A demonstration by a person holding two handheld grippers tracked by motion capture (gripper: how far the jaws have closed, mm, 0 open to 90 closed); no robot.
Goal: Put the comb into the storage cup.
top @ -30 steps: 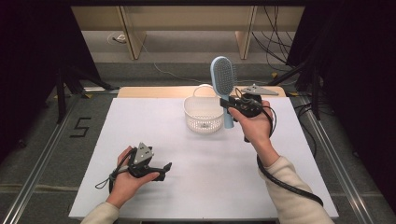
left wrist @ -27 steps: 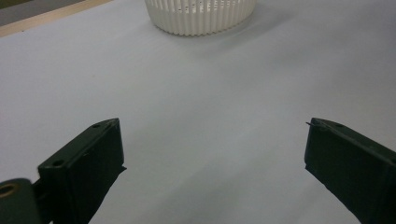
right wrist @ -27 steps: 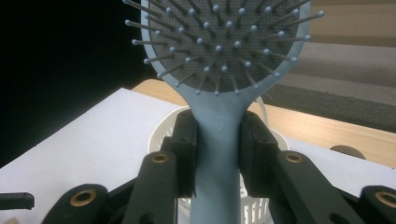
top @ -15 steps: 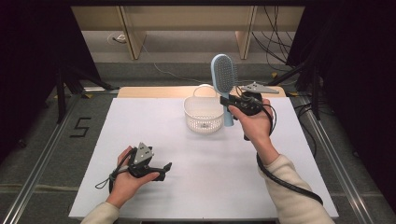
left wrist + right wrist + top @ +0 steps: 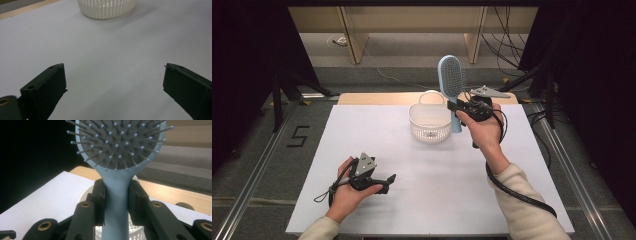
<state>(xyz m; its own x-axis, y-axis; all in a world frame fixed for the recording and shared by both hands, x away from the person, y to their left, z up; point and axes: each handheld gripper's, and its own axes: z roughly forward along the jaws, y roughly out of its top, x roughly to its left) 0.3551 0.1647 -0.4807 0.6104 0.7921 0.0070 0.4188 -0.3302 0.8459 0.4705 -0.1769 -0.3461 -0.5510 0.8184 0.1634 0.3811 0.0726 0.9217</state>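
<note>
Brush (image 5: pixel 452 80) stands upright, handle clamped betw. right gripper (image 5: pixel 455 107) fingers (image 5: pixel 98 200), just beside basket (image 5: pixel 430 127) on desk (image 5: pixel 377 135). Left gripper (image 5: pixel 388 181) fingers wide open, holding nothing, low over desk.

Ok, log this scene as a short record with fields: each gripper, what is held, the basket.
right gripper: shut on the handle of the light blue plastic paddle hairbrush, held upright
hairbrush position: beside the white slotted plastic basket, at its right rim
left gripper: open, nothing between the jaws, low over the white table
basket: toward the table's far edge
</note>
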